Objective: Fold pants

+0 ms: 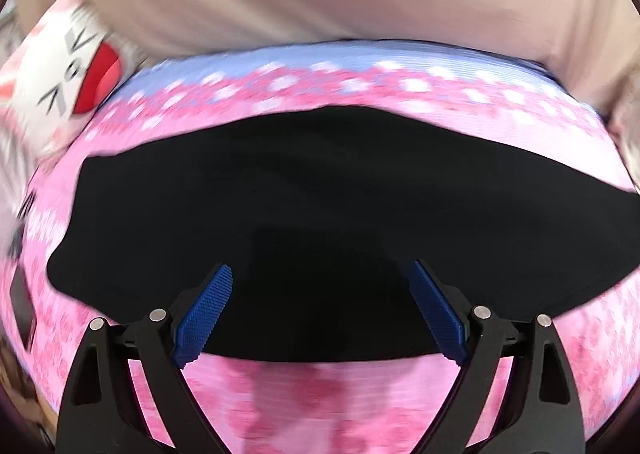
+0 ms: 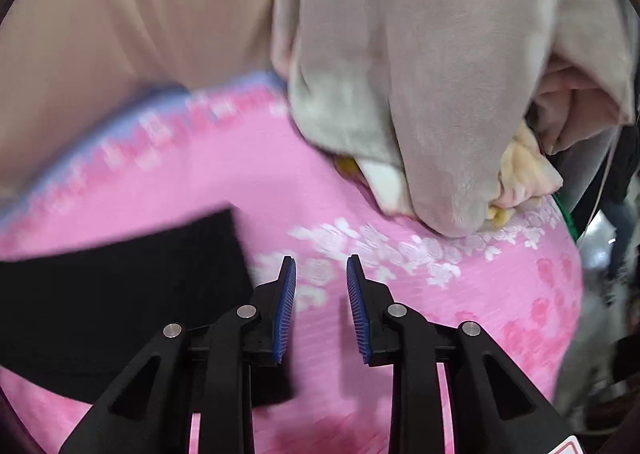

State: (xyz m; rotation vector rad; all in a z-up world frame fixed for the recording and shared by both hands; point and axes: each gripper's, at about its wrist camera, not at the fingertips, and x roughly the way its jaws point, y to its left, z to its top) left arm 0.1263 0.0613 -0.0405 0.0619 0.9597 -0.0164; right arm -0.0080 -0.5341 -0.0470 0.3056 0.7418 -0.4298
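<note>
The black pants [image 1: 320,214] lay folded flat mid-bed on the pink floral bedspread [image 2: 440,294], left gripper [image 1: 322,274] wide above them, right gripper [image 2: 321,266] narrow and empty beside them; judged between folds, next needing an edge grasp.

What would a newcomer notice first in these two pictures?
The black pants lie flat on a bright pink flowered cover, filling the middle of the left wrist view. The open left gripper hangs over them. In the right wrist view, a grey plush blanket is heaped at the cover's far edge.
</note>
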